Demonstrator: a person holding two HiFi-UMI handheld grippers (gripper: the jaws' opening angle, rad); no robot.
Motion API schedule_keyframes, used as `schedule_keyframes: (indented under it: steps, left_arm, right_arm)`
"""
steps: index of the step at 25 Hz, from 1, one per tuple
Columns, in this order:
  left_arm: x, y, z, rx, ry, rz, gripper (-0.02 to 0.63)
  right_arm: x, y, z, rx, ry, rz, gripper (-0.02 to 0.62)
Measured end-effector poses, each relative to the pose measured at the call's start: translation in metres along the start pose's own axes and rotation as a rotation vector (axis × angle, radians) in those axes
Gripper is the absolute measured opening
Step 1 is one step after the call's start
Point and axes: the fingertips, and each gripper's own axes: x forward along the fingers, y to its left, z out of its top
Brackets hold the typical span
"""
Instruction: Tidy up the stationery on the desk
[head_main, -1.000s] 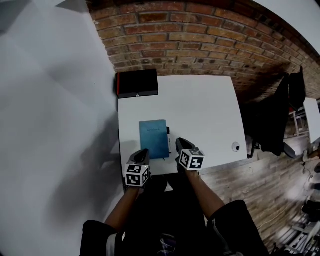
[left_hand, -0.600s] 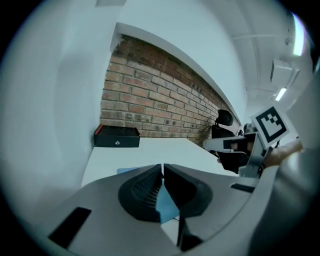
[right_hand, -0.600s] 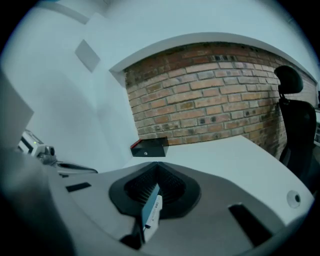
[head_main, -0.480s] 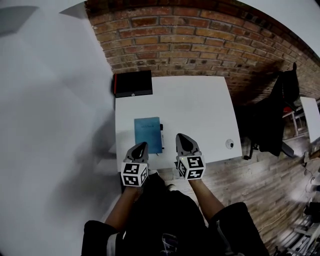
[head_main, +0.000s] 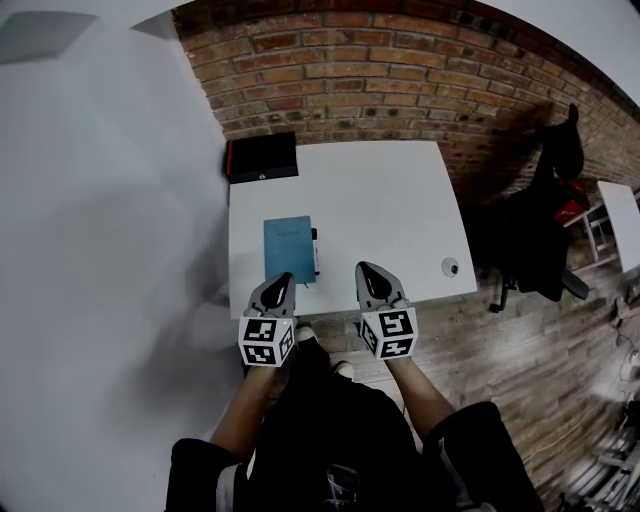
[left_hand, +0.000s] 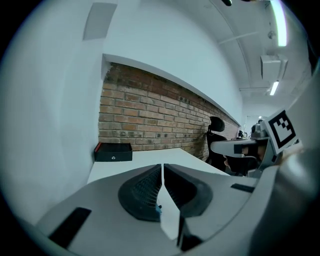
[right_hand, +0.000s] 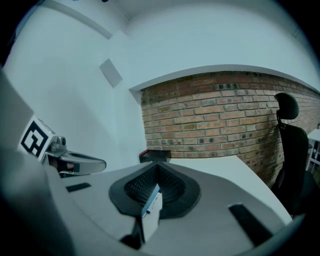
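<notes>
A blue notebook (head_main: 288, 247) lies flat near the front left of the white desk (head_main: 385, 205), with a dark pen (head_main: 315, 251) along its right edge. My left gripper (head_main: 283, 279) hangs in the air just in front of the notebook's near edge, jaws shut with nothing between them (left_hand: 162, 167). My right gripper (head_main: 366, 268) hovers to the right of it over the desk's front edge, also shut and empty (right_hand: 159, 167). Both point toward the brick wall. A black box (head_main: 262, 158) sits at the far left corner of the desk.
A small round object (head_main: 450, 267) lies near the desk's front right corner. A brick wall (head_main: 400, 90) backs the desk and a white wall (head_main: 110, 220) runs along its left. A black office chair (head_main: 545, 225) stands to the right on the wooden floor.
Both grippers have risen and drawn back from the notebook toward the desk's front edge. The desk looks smaller and farther below than a second ago.
</notes>
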Motion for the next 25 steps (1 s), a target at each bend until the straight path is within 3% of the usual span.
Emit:
schedule_keyframes:
  steps: [25]
  left_arm:
    - [-0.061,-0.038,-0.025,0.014,-0.009,0.043,0.026]
  right_arm:
    - [-0.068,0.025,-0.024,0.011,-0.005,0.05,0.021]
